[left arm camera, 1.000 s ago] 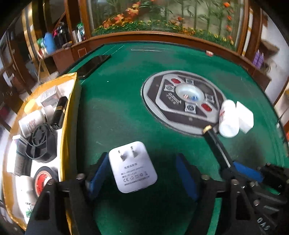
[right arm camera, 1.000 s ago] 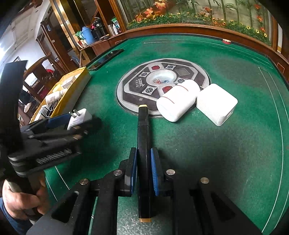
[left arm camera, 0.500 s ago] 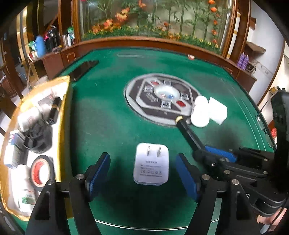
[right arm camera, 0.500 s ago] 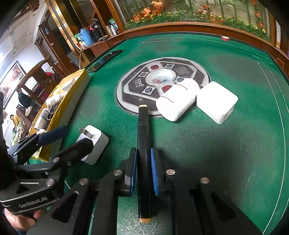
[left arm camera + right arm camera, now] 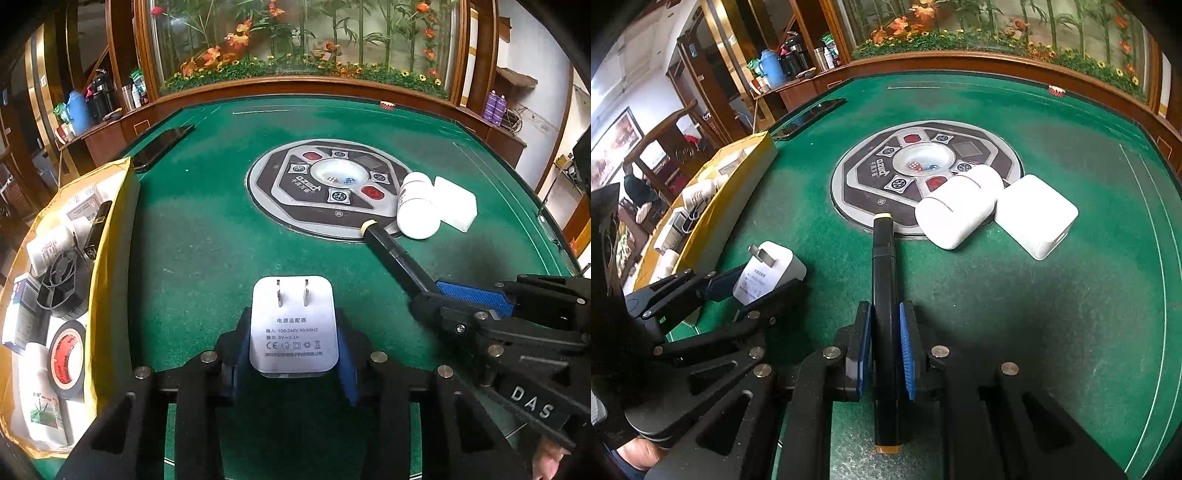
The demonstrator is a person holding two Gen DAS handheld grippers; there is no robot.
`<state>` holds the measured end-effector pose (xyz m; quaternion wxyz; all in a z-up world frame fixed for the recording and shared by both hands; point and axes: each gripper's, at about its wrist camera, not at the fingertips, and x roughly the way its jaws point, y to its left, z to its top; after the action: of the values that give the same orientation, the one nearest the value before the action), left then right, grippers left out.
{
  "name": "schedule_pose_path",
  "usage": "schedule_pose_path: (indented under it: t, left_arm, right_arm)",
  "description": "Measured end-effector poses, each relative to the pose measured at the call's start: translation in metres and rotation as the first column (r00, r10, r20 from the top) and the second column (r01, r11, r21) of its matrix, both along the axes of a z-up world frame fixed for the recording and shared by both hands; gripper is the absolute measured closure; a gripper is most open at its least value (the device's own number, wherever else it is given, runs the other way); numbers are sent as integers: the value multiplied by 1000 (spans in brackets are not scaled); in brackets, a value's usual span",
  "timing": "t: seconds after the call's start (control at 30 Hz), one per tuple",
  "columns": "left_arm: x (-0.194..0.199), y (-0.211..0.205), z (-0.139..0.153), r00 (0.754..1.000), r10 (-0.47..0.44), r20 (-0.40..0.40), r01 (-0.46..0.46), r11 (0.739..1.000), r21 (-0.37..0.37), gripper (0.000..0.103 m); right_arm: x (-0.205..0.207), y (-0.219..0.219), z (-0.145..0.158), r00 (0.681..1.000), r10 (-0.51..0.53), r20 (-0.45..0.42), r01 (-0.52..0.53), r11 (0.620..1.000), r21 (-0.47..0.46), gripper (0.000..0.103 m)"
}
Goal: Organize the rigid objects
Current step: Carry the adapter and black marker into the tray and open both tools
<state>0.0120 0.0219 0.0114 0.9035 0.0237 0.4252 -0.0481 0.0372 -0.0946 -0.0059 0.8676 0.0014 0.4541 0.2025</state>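
A white two-prong power adapter (image 5: 293, 317) lies on the green felt between the blue pads of my left gripper (image 5: 293, 349). The jaws are closing and the pads touch both of its sides. From the right wrist view the adapter (image 5: 768, 273) sits tilted in the left gripper (image 5: 753, 291). My right gripper (image 5: 884, 347) is shut on a black stick with gold ends (image 5: 884, 258) that points toward the table's middle. A white bottle (image 5: 960, 206) lies on its side against a white charger block (image 5: 1036, 214), just beyond the stick's tip.
A yellow box (image 5: 110, 236) at the left holds tape, a cable, bottles and small cartons. A round dice panel (image 5: 328, 188) is set into the table's centre. A dark phone (image 5: 162, 146) lies at the far left edge. A wooden rim surrounds the felt.
My left gripper has closed in from wide open onto the adapter's sides and moved closer over it. The right gripper and its black stick have stayed put.
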Motion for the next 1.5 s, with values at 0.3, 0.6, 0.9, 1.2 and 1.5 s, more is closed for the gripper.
schedule_pose_path:
  t: [0.3,0.6,0.9,1.2,1.5]
  left_arm:
    - [1,-1,-4,1000,-6,1,6,1000,-12,61]
    - [1,-2,-4,1000,-6,1,6,1000,-10,61]
    - [2,-3,-4,1000,6,-1,-6,1000,7,57]
    - [0,-4,-4,1000,3,7,-3,1000,5,61]
    - [1,-1,-4,1000,10,6,-10,1000,-8,61]
  right_arm:
    - [-2,5,1,1000,4,24,-3,999,-34,88]
    - [-2,3,1,1000,0,27,0,1000,-22,88]
    - [-2,2,1,1000,-2,29,2,1000,-20,88]
    - [-1,1,1,1000,-8,27,8,1000,-6,88]
    - [0,0,2,999,-12,31,12,1000,0,88]
